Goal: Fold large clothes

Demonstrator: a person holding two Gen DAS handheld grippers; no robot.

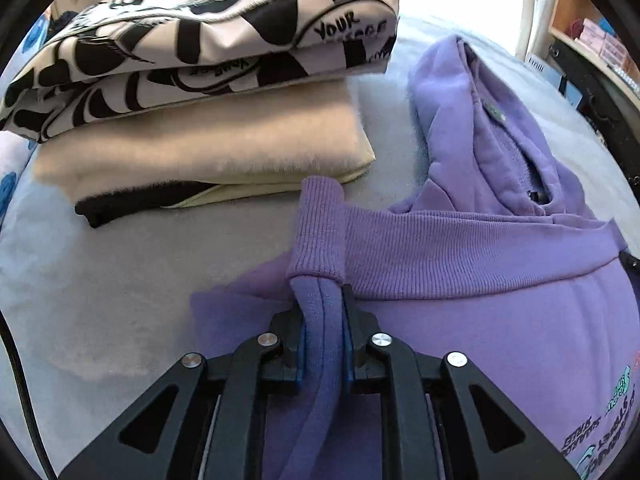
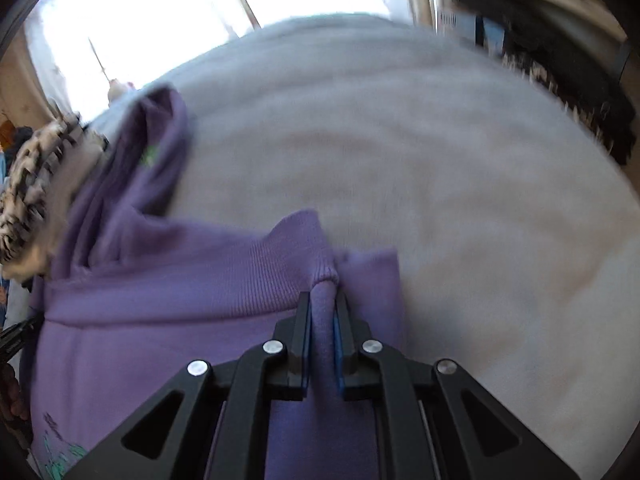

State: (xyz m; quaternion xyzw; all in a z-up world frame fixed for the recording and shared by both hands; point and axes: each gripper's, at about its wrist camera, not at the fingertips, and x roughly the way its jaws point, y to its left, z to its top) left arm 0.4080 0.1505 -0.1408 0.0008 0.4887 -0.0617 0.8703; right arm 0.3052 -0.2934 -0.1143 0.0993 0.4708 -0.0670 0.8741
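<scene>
The purple hoodie [image 1: 500,288] lies on a pale grey bed [image 1: 120,288], its ribbed hem band folded up across the body and its hood stretched out beyond that band. The left gripper [image 1: 323,308] has its jaws nearly closed on a bunched fold of the hoodie just below the ribbed band; the fabric runs down between the blue pads and fills the gap. The band's corner stands up right above the jaw tips.

In the right wrist view, which is blurred, the right gripper [image 2: 323,308] has its jaws pinched almost together on another gathered fold of the hoodie, at the opposite end of the same ribbed band. That fold sits squarely between the pads, with the band rising just past the tips.

Beside the hoodie, on its hood side, sits a stack of folded clothes: a black-and-white printed garment [image 1: 192,40] on top of a cream fleece one [image 1: 208,152].
</scene>
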